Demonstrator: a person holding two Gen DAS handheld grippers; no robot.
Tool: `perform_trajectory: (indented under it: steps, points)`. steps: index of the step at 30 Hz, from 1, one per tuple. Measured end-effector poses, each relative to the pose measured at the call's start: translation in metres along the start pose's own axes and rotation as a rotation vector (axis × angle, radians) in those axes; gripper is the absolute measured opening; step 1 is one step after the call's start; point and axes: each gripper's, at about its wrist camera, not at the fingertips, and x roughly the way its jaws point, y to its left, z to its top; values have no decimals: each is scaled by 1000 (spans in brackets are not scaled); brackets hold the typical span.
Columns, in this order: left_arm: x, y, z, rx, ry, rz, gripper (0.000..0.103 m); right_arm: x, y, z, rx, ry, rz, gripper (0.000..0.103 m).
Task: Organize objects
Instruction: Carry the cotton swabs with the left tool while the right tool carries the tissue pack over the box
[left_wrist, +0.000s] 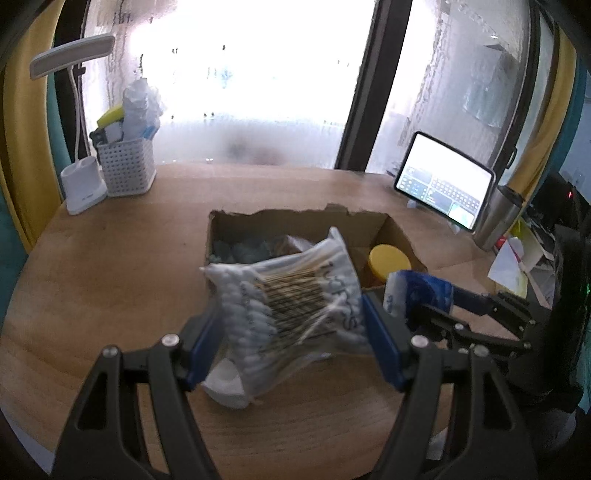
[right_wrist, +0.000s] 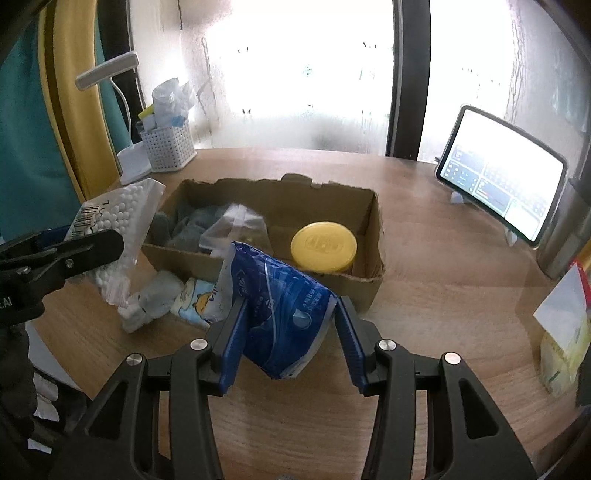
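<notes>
My left gripper (left_wrist: 291, 317) is shut on a clear bag of cotton swabs (left_wrist: 291, 295), held above the table in front of the cardboard box (left_wrist: 395, 225). My right gripper (right_wrist: 290, 314) is shut on a blue tissue pack (right_wrist: 284, 306), lifted just before the box's near wall (right_wrist: 351, 280). Inside the box lie a yellow-lidded jar (right_wrist: 324, 245), grey cloth (right_wrist: 184, 227) and a clear plastic bag (right_wrist: 236, 225). In the right wrist view the left gripper's black fingers (right_wrist: 85, 247) and its swab bag (right_wrist: 122, 210) show at the left. The blue pack (left_wrist: 417, 291) also shows in the left wrist view.
A small cartoon-printed pack (right_wrist: 197, 301) and a grey-white bundle (right_wrist: 151, 302) lie on the wooden table (right_wrist: 443, 258) before the box. A white basket (left_wrist: 127, 166) and desk lamp (left_wrist: 81, 184) stand back left. A tablet (left_wrist: 443, 181) and steel tumbler (left_wrist: 498, 218) stand right, papers (right_wrist: 565, 325) beyond.
</notes>
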Motion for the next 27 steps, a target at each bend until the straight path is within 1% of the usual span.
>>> perform_trajectory:
  steps: [10, 27]
  points:
    - [23, 1, 17, 0, 16, 2, 73, 11, -9, 20, -9, -1, 9, 50]
    - [67, 16, 37, -12, 52, 18, 73, 51, -28, 50, -17, 27, 20, 50]
